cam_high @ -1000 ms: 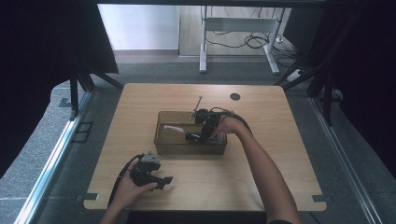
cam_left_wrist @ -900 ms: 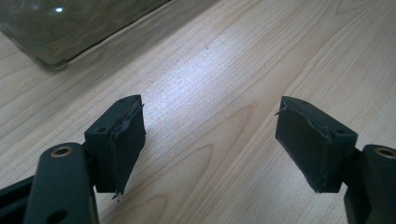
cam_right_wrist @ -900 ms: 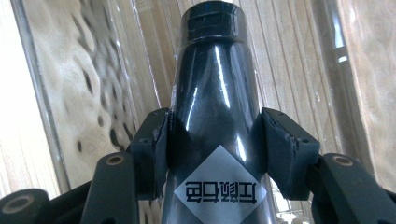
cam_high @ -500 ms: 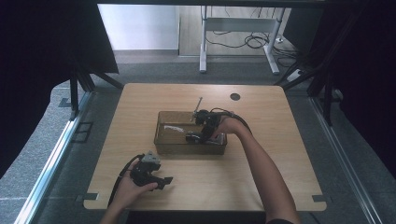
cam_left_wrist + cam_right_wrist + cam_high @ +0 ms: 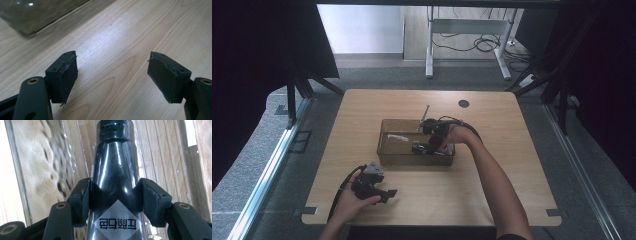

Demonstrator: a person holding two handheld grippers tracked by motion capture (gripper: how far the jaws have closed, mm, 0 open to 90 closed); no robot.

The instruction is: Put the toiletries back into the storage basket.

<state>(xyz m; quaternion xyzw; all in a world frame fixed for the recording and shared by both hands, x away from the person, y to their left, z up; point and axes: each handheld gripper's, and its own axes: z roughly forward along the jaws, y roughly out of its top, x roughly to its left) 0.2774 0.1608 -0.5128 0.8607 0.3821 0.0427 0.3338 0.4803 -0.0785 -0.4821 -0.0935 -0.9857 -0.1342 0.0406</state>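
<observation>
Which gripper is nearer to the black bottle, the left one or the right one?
Right. The right gripper has its pads against the black bottle inside the glass tray. The left gripper is open over bare table, apart from the tray.

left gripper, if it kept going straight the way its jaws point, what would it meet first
Probably the bare wooden table: the left gripper stands open with nothing between its jaws, angled low over the wood. The clear glass tray sits ahead but off to the left of that line, so it would likely be missed, though depth is hard to judge.
</observation>
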